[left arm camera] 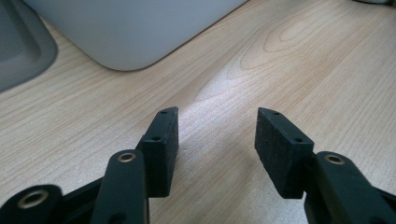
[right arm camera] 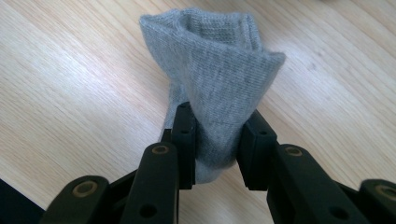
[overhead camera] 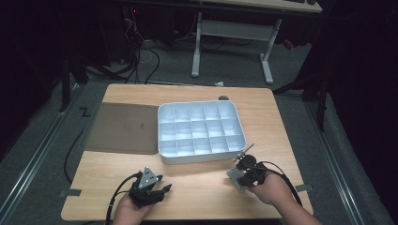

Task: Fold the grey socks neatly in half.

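Lid (overhead camera: 123, 128) left of tray (overhead camera: 201, 131), touching; sock (overhead camera: 236, 178) before tray's right corner

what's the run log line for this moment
left gripper: open, empty | right gripper: shut on grey sock | compartment tray: empty

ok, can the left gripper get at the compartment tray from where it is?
Probably yes. The left gripper is open and holds nothing, and bare table lies between it and the tray's near wall.

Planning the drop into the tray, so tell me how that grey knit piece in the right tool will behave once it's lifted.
The grey knit piece looks soft: it bunches and folds where the right tool pinches it, so it will probably droop. Likely light, and the knit texture should resist slipping. Unlikely to roll.
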`<state>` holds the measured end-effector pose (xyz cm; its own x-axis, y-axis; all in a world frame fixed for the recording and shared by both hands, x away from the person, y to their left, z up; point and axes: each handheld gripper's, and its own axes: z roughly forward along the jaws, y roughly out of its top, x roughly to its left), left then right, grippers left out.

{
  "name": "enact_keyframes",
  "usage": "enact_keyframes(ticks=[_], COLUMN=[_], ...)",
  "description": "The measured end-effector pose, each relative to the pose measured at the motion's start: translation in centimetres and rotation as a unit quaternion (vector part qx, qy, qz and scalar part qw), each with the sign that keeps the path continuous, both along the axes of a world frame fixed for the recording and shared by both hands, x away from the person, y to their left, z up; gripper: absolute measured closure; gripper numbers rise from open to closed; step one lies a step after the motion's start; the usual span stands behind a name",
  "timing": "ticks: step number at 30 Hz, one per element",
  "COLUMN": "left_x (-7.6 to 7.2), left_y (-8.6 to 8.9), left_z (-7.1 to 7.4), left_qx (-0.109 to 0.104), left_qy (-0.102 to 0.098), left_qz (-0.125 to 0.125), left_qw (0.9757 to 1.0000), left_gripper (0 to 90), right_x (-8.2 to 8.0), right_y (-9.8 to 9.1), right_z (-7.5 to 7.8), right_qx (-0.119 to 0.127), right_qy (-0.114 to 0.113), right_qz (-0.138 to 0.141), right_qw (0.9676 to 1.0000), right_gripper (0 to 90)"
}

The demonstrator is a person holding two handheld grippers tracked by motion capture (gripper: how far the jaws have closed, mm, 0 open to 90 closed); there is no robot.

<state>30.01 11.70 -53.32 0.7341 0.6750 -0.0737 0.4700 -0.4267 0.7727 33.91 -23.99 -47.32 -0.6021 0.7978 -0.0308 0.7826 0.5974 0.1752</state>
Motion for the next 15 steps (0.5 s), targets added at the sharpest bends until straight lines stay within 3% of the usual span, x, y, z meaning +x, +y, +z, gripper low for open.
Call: enact_keyframes(ticks=[15], left_x=[0.0], left_y=[0.0], left_z=[0.0], left_qx=[-0.001], left_qy=[0.003], left_qz=[-0.002], left_qw=[1.0000], left_gripper=[49.4], right_x=[0.2], right_y=[-1.6], right_z=[2.6], right_qx=[-0.005], right_qy=[-0.005], right_qz=[-0.003], right_qw=[1.0000], right_gripper=[72.5])
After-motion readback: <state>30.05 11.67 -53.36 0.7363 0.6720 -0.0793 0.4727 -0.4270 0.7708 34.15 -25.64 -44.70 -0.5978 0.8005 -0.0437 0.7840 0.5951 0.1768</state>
